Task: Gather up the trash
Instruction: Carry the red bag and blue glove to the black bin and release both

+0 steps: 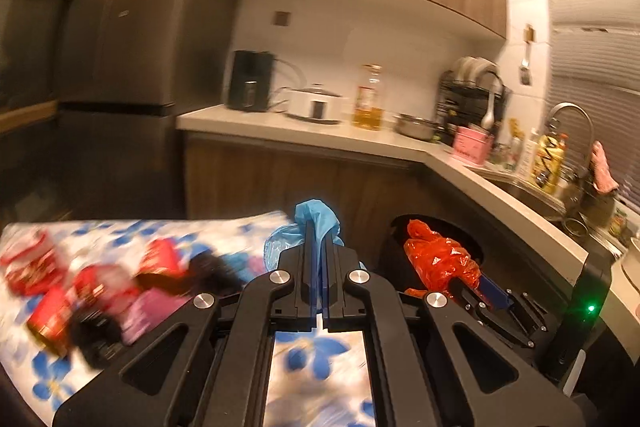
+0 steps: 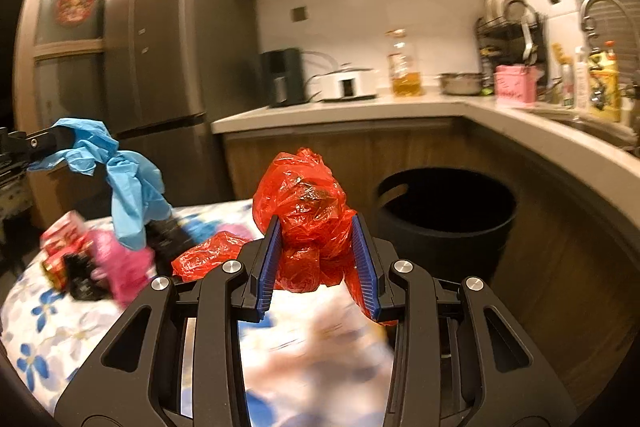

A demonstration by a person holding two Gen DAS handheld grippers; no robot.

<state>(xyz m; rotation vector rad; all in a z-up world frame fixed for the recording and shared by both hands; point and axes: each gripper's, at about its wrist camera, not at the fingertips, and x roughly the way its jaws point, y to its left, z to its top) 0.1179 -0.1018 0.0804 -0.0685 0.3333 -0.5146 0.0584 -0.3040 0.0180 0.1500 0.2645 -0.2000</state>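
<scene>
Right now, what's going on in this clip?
A person is clearing trash off a floral-cloth table. The left gripper is clamped on a blue glove, lifted above the table. The right gripper grips a crumpled red plastic bag near the black bin. More wrappers and another red bag remain on the table.

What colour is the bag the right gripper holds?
Red; the crumpled plastic bag in the right gripper shows best in right wrist view.
</scene>
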